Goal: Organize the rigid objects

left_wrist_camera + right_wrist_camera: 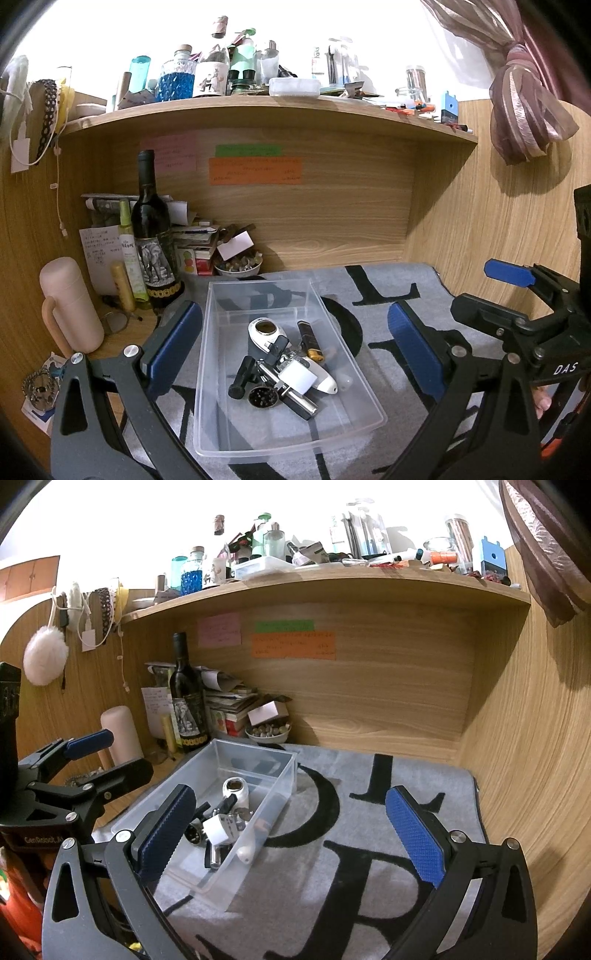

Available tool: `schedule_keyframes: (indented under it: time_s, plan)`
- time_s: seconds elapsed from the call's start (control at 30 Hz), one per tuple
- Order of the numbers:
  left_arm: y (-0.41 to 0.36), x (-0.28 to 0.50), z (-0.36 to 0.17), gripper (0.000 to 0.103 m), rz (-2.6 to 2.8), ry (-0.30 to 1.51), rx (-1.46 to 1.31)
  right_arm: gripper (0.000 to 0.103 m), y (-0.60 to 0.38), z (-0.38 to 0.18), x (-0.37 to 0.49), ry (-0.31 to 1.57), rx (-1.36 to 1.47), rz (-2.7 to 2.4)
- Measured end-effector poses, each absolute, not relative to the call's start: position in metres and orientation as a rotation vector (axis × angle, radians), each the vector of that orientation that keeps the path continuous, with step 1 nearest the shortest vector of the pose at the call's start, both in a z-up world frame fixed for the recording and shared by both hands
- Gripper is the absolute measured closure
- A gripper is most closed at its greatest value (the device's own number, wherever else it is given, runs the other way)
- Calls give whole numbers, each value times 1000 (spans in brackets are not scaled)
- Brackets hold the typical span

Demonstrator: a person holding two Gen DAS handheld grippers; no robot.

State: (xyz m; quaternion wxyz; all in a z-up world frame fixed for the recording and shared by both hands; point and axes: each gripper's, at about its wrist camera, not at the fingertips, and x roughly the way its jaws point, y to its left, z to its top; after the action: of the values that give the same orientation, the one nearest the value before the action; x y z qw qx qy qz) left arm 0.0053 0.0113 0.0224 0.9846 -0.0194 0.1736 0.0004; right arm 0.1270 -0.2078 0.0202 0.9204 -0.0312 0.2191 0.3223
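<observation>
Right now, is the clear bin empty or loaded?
Loaded. The bin holds a pile of small items, including a white plug and a lighter; its far end is bare. Nothing lies loose on the mat.

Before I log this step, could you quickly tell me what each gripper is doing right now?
Left gripper: open, holding nothing, above the clear bin.
Right gripper: open, holding nothing, above the grey mat.

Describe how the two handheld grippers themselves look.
Both the left gripper and the right gripper are black frames with triangular cut-outs and silver bolts. Their fingers carry blue pads with a fine diamond texture. White lettering reading DAS marks the right gripper's body. No cables or sleeves show.
</observation>
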Motion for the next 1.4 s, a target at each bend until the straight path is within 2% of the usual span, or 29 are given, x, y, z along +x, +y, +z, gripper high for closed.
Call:
schedule_keyframes:
  time_s: [1.4]
  plan:
    - [8, 8, 17, 1, -35, 356, -52, 0, -206, 17, 129, 471, -49, 649]
